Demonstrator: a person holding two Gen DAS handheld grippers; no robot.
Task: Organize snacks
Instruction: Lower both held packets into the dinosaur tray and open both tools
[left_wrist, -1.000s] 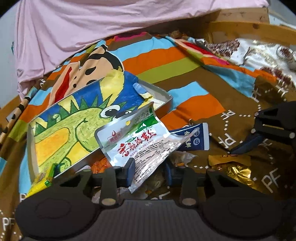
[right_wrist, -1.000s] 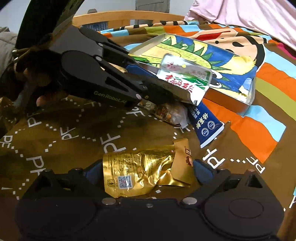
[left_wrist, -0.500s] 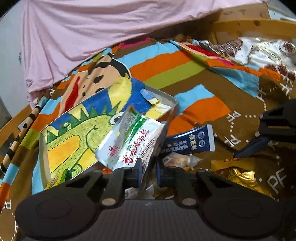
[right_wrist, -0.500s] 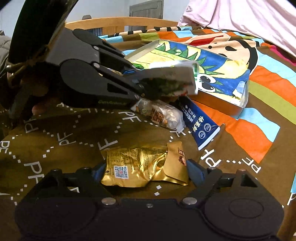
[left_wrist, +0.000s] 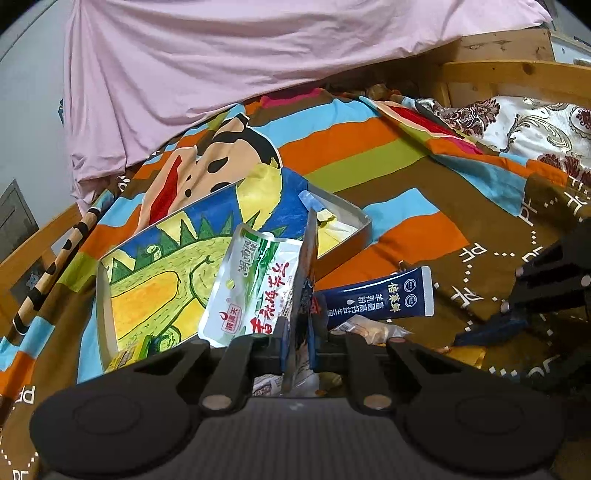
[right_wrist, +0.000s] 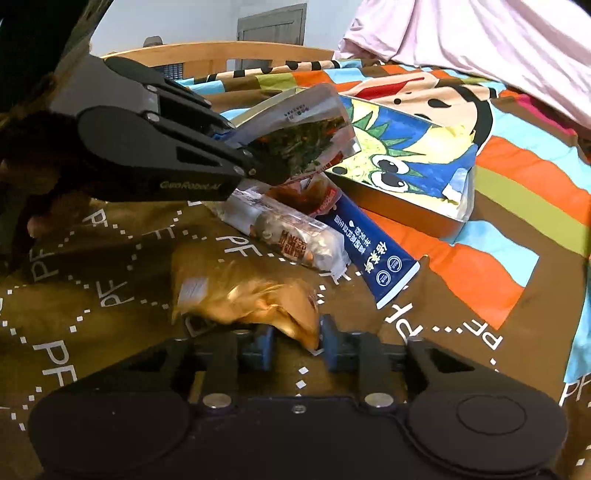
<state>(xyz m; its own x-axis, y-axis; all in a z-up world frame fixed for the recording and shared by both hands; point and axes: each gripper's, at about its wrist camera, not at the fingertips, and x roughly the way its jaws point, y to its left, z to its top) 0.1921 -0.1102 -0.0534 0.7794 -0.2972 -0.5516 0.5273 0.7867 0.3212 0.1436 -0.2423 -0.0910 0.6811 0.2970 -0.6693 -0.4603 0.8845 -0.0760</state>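
My left gripper (left_wrist: 298, 343) is shut on a white and green snack pouch (left_wrist: 255, 291) and holds it lifted near the front edge of the dinosaur-print tin box (left_wrist: 166, 266). The same pouch (right_wrist: 303, 136) hangs from that gripper in the right wrist view. My right gripper (right_wrist: 295, 347) is shut on a gold foil snack packet (right_wrist: 251, 299) on the brown bedspread. A dark blue sachet (right_wrist: 369, 251) and a clear wrapped snack (right_wrist: 291, 232) lie between the box (right_wrist: 413, 162) and the gold packet.
The striped and brown "PF" bedspread (left_wrist: 369, 147) covers the bed. A pink sheet (left_wrist: 221, 66) lies at the back. A wooden bed frame (left_wrist: 498, 70) stands at the right rear. A small yellow-green packet (left_wrist: 125, 358) lies in the box's near corner.
My left gripper closed on the white and green pouch, lifted it and turned it upright. My right gripper closed on the gold packet, which crumpled and rose.
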